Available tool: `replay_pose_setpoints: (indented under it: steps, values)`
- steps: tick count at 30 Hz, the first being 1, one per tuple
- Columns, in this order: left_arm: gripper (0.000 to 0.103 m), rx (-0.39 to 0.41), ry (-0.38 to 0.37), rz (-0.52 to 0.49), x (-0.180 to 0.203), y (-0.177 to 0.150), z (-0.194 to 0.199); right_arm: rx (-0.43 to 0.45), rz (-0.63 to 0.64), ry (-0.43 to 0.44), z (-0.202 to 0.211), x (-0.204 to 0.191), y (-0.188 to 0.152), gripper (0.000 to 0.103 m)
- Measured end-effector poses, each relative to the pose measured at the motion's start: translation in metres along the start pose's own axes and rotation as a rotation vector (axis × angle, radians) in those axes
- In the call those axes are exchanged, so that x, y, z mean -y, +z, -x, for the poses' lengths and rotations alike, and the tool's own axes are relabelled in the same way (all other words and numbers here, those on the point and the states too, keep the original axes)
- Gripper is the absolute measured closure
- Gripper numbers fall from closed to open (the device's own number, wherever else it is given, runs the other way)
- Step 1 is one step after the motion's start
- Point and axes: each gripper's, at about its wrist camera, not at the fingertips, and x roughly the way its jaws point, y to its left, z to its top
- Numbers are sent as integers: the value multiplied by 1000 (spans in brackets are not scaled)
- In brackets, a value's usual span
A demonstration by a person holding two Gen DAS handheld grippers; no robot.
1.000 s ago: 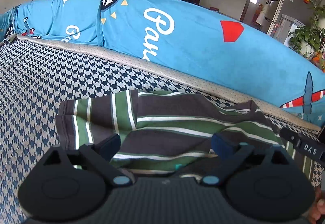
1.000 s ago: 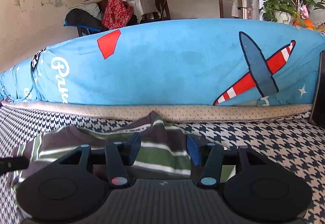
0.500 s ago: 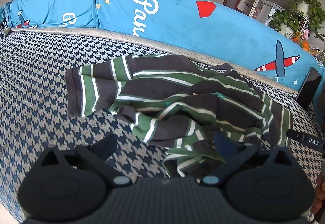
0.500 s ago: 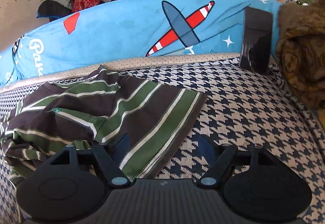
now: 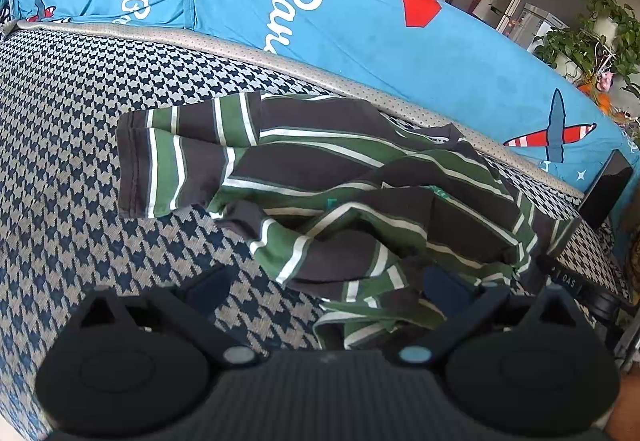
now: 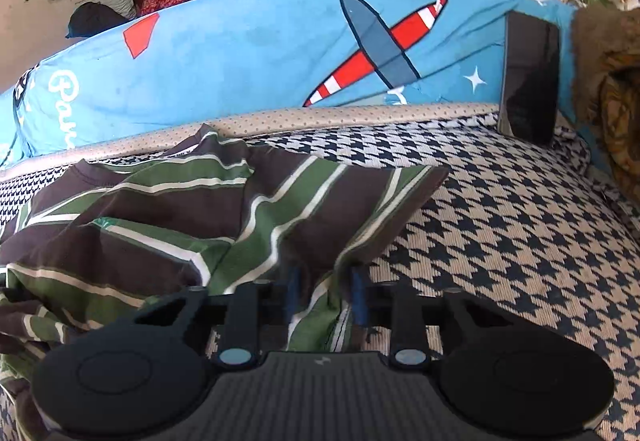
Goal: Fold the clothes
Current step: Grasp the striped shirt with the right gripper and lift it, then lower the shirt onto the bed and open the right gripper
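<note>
Jaws first, going left to right: our left gripper (image 5: pixel 324 287) stands spread wide with nothing between its fingers, hanging over the near rumpled edge of the shirt (image 5: pixel 360 185), while our right gripper (image 6: pixel 324 297) has its fingers drawn close together and pinched on a fold of the shirt's lower right hem. We see the shirt, striped green, brown and white, lying crumpled on the checked sofa seat (image 5: pixel 80 129), its left sleeve spread flat toward the left, its middle bunched in ridges, its right side stretched toward the blue cover (image 6: pixel 240 53) on the backrest. We judge it light, soft and limp: it will sag and drag from any single hold, and it should not slip from the pads if a doubled edge is taken. A hem corner or shoulder seam looks the soundest place to hold, one on each side, so that the cloth can be pulled flat. Against half a second ago, our right fingers, then wide apart above the hem, have shut on it, and our left view sits a little nearer the cloth.
</note>
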Motion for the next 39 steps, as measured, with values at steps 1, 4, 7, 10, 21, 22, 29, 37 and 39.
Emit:
replay_pose_setpoints:
  steps: [1, 4, 7, 10, 21, 22, 29, 37, 39]
  values:
    - [0, -3, 0, 0, -1, 0, 0, 31, 6, -28, 2, -2, 3, 92]
    - [0, -6, -1, 6, -6, 1, 0, 129, 5, -141, 9, -2, 12, 98]
    - [0, -9, 0, 21, -11, 3, -1, 173, -77, -216, 18, 15, 19, 97]
    - [0, -4, 20, 40, -18, 4, -1, 142, -170, -163, 25, 32, 24, 93]
    - [0, 30, 42, 35, -26, -8, 9, -8, -60, 205, 61, -14, -11, 65]
    - [0, 34, 44, 31, -26, -9, 11, -13, -44, 220, 66, -19, -17, 65]
    - [0, 57, 50, 6, -28, -20, 20, -48, 70, 325, 98, -55, -56, 51]
    - [0, 75, 28, 16, -44, -39, 44, -43, 172, 334, 139, -75, -106, 40]
    - [0, 77, 27, 18, -48, -44, 48, -33, 182, 324, 149, -74, -118, 36]
